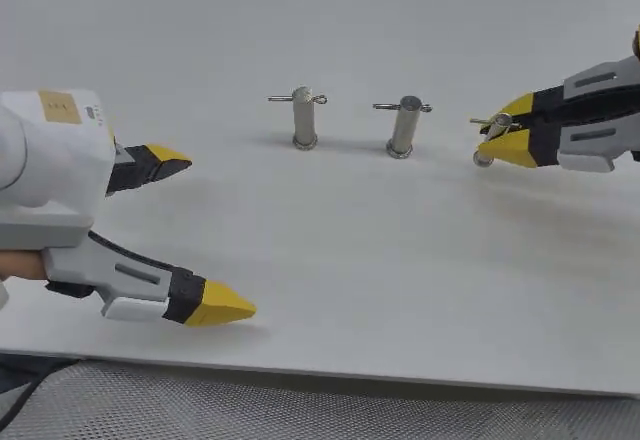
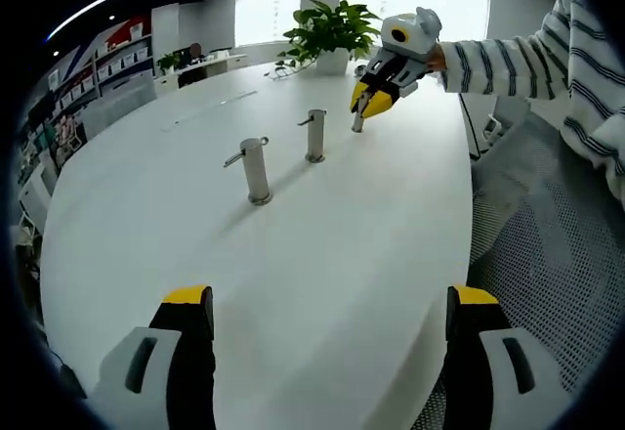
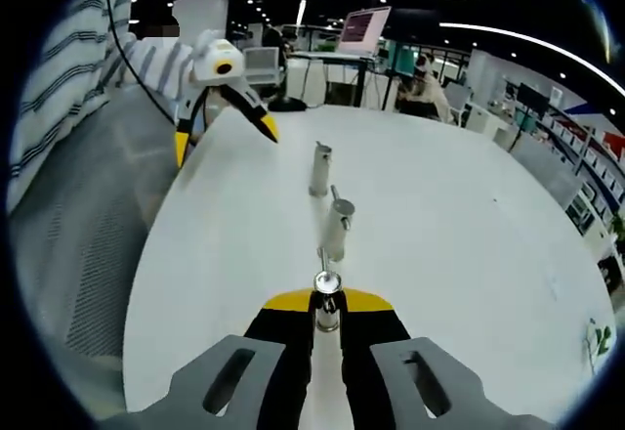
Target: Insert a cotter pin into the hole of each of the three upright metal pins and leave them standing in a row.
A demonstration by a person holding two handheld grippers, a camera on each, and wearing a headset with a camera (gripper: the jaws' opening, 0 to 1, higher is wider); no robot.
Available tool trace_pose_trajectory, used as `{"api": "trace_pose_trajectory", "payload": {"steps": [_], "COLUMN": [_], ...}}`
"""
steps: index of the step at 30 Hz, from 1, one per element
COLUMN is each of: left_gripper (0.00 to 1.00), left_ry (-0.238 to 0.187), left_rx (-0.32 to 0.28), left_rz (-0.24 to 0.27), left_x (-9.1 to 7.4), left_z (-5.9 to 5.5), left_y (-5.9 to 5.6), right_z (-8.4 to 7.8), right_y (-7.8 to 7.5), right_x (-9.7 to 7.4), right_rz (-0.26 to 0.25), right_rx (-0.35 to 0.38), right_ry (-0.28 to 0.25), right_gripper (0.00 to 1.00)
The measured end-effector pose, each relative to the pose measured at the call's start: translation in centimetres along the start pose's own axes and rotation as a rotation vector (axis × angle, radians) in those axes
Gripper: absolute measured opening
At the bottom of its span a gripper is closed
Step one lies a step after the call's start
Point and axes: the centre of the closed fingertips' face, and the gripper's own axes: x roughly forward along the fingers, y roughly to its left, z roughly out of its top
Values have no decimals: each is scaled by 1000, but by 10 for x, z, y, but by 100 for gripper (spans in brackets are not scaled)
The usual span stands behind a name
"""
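The third metal pin point(image 1: 488, 146) is at the right of the head view, pinched between the yellow tips of the right gripper point(image 1: 503, 138). A cotter pin point(image 1: 484, 120) pokes out near its top, toward the left. Its foot is down at the white table point(image 1: 330, 290), though I can't tell whether it rests flat, and it seems to lean a little.

Near the centre of the frame the middle pin point(image 1: 404, 126) and the left pin point(image 1: 305, 120) stand upright, each with a cotter pin through its head. At lower left the left gripper point(image 1: 200, 230) has its jaws spread wide, holds nothing, and is well apart from the row.

My worry is the release. If the jaws part while the pin leans, it could topple and roll toward its neighbour. A tip snagging the cotter could also drag it out of line.
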Motion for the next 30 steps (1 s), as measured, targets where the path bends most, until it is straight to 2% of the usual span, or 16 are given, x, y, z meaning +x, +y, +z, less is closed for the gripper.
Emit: {"api": "trace_pose_trajectory", "payload": {"steps": [7, 13, 16, 20, 30], "left_gripper": [99, 99, 99, 99, 97], "left_ry": [4, 16, 4, -9, 13], "left_rx": [-16, -31, -47, -59, -73], "left_rz": [9, 18, 23, 34, 23], "left_x": [-4, -7, -8, -9, -6], "left_z": [-2, -7, -4, -1, -6], "left_y": [-1, -2, -2, -1, -5], "right_z": [-11, -16, -18, -20, -18], "right_y": [-5, -7, -8, -13, -16], "right_x": [3, 7, 10, 9, 9], "right_rz": [38, 66, 76, 80, 109], "right_rx": [10, 13, 6, 5, -12], "right_ry": [16, 7, 12, -3, -15], "right_gripper": [9, 9, 9, 9, 10]}}
